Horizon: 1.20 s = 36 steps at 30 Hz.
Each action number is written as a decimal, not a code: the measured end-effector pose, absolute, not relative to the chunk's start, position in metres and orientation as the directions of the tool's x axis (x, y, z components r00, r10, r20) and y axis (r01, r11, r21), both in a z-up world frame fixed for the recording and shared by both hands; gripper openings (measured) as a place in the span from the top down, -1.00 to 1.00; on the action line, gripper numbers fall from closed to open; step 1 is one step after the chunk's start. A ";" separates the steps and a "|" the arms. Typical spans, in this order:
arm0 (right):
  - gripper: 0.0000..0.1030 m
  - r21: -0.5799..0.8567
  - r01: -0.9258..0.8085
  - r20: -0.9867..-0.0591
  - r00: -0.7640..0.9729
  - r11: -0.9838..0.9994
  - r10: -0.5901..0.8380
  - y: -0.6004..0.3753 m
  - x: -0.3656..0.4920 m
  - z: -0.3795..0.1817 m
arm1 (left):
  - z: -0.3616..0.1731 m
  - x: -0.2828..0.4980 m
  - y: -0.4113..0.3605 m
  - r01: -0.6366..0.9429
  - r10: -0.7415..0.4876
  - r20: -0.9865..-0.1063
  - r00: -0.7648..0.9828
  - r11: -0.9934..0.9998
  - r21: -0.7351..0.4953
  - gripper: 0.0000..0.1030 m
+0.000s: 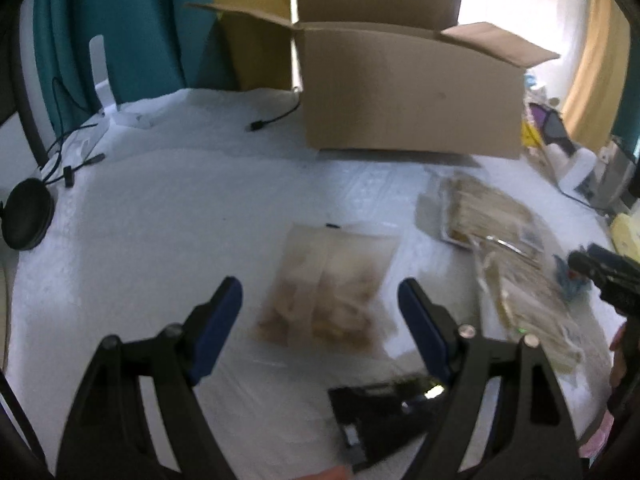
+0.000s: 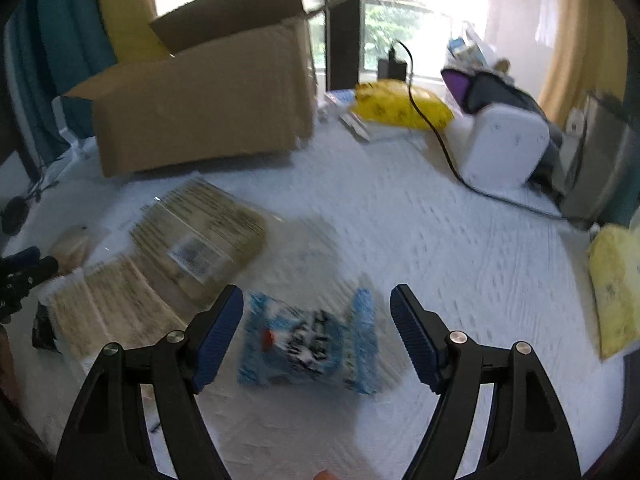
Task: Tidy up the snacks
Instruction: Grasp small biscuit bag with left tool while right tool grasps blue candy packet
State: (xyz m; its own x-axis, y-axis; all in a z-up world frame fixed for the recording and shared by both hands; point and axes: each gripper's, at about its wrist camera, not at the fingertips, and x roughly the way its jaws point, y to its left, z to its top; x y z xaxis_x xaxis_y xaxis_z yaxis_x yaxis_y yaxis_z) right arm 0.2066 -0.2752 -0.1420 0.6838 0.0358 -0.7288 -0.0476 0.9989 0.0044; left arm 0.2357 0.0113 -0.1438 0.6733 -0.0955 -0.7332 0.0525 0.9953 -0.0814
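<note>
My left gripper [image 1: 320, 292] is open and empty, just above a clear snack bag with beige pieces [image 1: 328, 292] lying flat on the white cloth. A black packet [image 1: 376, 408] lies under its right finger. My right gripper [image 2: 316, 300] is open and empty over a blue snack packet [image 2: 308, 340]. Two tan clear-wrapped snack packs [image 2: 200, 232] lie to its left; they also show in the left wrist view [image 1: 492, 216]. An open cardboard box [image 1: 412, 88] stands at the back of the table, also in the right wrist view [image 2: 200, 112].
Black cables and a round black case [image 1: 28, 216] lie at the left. In the right wrist view a yellow bag [image 2: 400, 104], a white device [image 2: 504, 148] with a black cable, and another yellow bag [image 2: 616, 288] sit at the back and right.
</note>
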 end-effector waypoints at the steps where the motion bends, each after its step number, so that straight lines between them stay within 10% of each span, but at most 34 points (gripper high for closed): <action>1: -0.53 0.010 -0.043 -0.734 0.678 0.999 0.036 -0.280 0.209 -0.145 | -0.145 0.240 0.012 0.054 -0.087 -0.739 0.668 0.996 -0.069 -0.58; 14: -0.53 0.096 -0.041 -0.767 0.634 0.995 0.100 -0.297 0.215 -0.160 | -0.168 0.267 0.004 0.128 -0.071 -0.798 0.598 0.992 0.008 -0.58; 17: -0.51 0.039 -0.059 -0.776 0.627 0.998 0.067 -0.286 0.215 -0.161 | -0.166 0.263 0.001 0.138 -0.080 -0.789 0.609 0.990 0.006 -0.09; 20: 0.11 -0.009 -0.101 -0.774 0.630 0.995 0.057 -0.275 0.214 -0.162 | -0.163 0.263 0.003 0.126 -0.093 -0.787 0.610 0.992 -0.020 0.02; 36: 0.30 0.035 -0.166 -0.698 0.702 0.985 0.143 -0.266 0.224 -0.112 | -0.099 0.249 0.004 0.115 -0.091 -0.693 0.715 0.993 -0.013 0.05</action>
